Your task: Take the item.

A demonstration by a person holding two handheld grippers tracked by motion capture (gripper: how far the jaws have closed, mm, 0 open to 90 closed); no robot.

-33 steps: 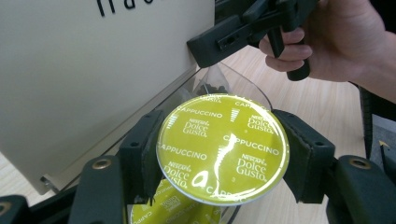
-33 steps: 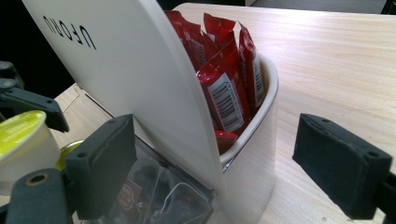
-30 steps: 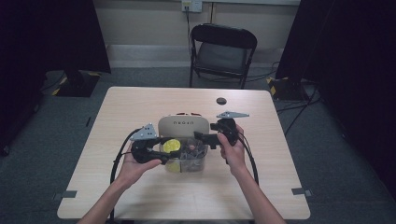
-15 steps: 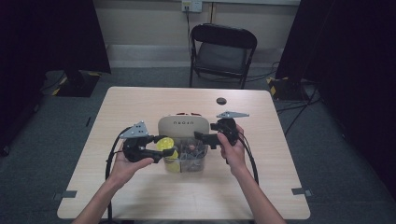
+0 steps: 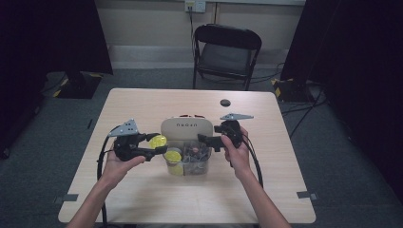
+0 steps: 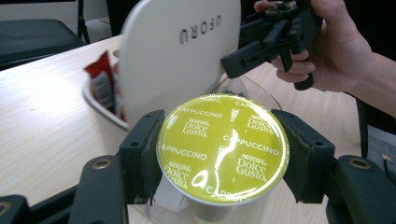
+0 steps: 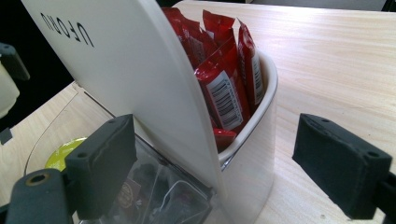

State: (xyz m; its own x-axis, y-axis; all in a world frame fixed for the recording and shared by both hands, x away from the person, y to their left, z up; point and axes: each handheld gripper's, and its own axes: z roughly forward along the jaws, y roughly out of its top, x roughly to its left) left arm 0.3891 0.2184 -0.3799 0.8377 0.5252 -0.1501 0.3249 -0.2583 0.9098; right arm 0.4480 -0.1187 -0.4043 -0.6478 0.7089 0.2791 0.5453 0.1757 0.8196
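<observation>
My left gripper is shut on a yellow-green Dolce Gusto capsule, pads on both sides of its rim, held just left of the organiser. The organiser has a white upright panel marked UFORU, a rear tub of red packets and clear front compartments. A second yellow capsule lies in the left clear compartment. My right gripper stands open at the organiser's right side. Its jaws straddle the tub's corner, one pad beside the white panel, the other out over the table.
The organiser sits mid-table on a pale wooden table. A small black round object lies near the far edge. A black folding chair stands behind the table. Cables trail from both grippers toward the near edge.
My left gripper has moved left and slightly up with the capsule, away from the clear compartment. The right gripper has stayed in place.
</observation>
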